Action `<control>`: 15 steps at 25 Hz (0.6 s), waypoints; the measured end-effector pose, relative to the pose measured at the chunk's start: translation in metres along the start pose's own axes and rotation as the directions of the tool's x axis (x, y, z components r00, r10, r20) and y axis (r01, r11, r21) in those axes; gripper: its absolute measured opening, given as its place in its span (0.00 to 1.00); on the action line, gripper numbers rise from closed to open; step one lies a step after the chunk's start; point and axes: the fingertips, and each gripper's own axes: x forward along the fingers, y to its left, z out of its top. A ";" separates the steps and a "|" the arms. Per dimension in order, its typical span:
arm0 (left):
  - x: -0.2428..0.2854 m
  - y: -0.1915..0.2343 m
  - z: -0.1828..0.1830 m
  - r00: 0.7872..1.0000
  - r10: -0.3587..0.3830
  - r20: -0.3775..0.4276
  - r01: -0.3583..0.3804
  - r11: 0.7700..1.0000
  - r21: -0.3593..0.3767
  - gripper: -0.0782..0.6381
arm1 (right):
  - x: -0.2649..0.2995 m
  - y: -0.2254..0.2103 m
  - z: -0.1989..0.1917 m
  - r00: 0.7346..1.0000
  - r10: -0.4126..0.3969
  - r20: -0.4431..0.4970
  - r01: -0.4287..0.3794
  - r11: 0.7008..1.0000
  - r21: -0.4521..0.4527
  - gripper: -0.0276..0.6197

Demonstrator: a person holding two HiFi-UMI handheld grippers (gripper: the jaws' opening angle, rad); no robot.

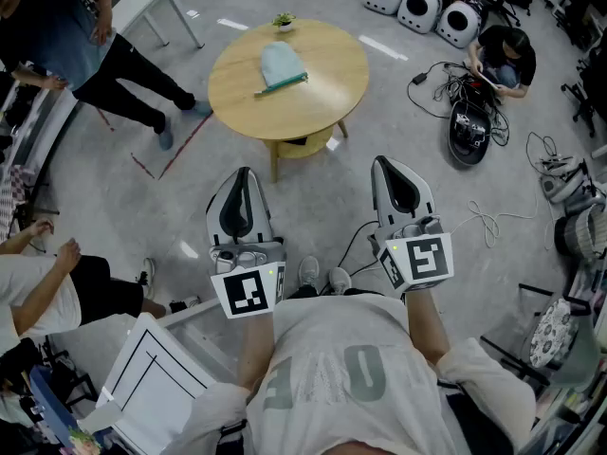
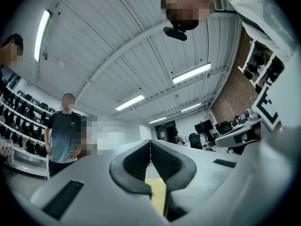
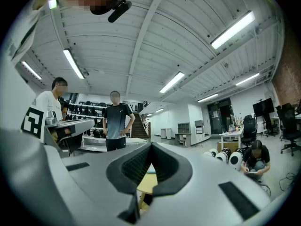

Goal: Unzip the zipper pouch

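Zipper pouch [image 1: 282, 64]: light blue, contents not visible, lying on round wooden counter [image 1: 332, 74] near small potted plant [image 1: 284, 22]. Left gripper [image 1: 244, 173] and right gripper [image 1: 384, 162]: jaws closed, empty, well apart from counter.

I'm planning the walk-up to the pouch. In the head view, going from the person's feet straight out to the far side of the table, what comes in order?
shoes → round wooden table → light blue zipper pouch → small potted plant
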 end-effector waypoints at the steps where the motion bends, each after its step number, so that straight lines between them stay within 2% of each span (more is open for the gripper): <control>1: 0.000 -0.002 0.000 1.000 0.004 0.000 -0.004 1.000 0.000 0.15 | -0.002 -0.003 -0.001 1.000 0.002 0.000 -0.002 1.000 0.004 0.09; 7: -0.008 -0.014 0.002 0.999 0.031 0.009 -0.031 0.999 0.013 0.15 | -0.018 -0.016 -0.011 1.000 0.026 -0.005 -0.025 0.999 0.033 0.09; 11: -0.013 -0.016 0.000 0.998 0.061 0.006 -0.061 0.998 -0.012 0.15 | -0.026 -0.023 -0.015 0.999 0.041 0.010 -0.042 0.997 0.070 0.09; 15: -0.003 -0.018 -0.002 0.998 0.057 0.012 -0.057 0.998 -0.014 0.15 | -0.026 -0.028 -0.014 0.999 0.048 0.011 -0.049 0.996 0.074 0.09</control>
